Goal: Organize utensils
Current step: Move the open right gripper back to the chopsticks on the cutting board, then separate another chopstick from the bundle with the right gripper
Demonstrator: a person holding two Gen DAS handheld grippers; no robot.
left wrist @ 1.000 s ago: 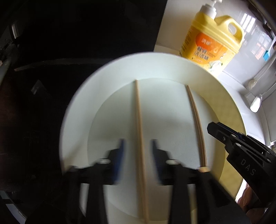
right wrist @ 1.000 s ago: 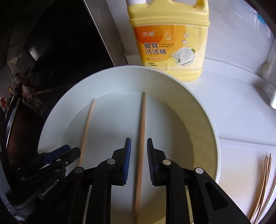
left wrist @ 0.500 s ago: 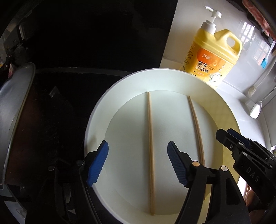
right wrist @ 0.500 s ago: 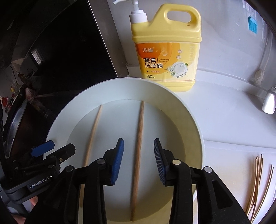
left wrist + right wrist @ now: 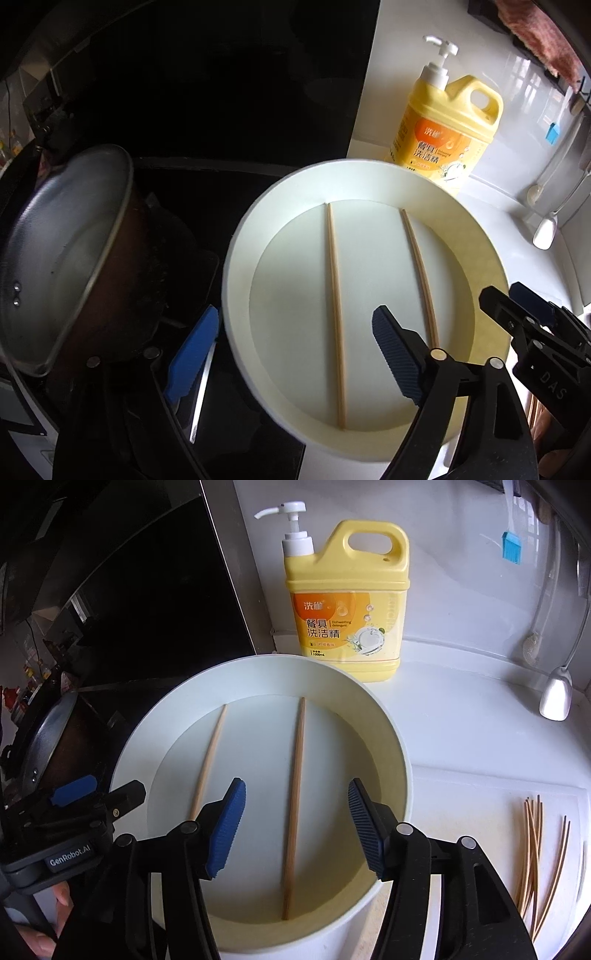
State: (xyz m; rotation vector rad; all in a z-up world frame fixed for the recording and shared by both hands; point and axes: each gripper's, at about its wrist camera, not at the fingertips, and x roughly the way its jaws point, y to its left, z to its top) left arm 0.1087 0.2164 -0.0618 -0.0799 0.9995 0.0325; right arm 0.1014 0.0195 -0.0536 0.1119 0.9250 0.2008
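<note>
Above the plate [image 5: 397, 746], both tongs [image 5: 295, 823] wide, empty.

A round white shallow plate [image 5: 391, 738] sits on the white countertop [image 5: 461, 746]. Two thin wooden chopsticks lie in the plate, well apart and roughly parallel: the left chopstick [image 5: 208, 760] and the right chopstick [image 5: 294, 805]. A yellow plastic detergent jug with pump [image 5: 347, 602] stands behind the plate, near its far rim. A bundle of thin bamboo skewers [image 5: 535, 853] lies on the countertop right of the plate. A metal pan [image 5: 62, 254] sits left of the plate.
</note>
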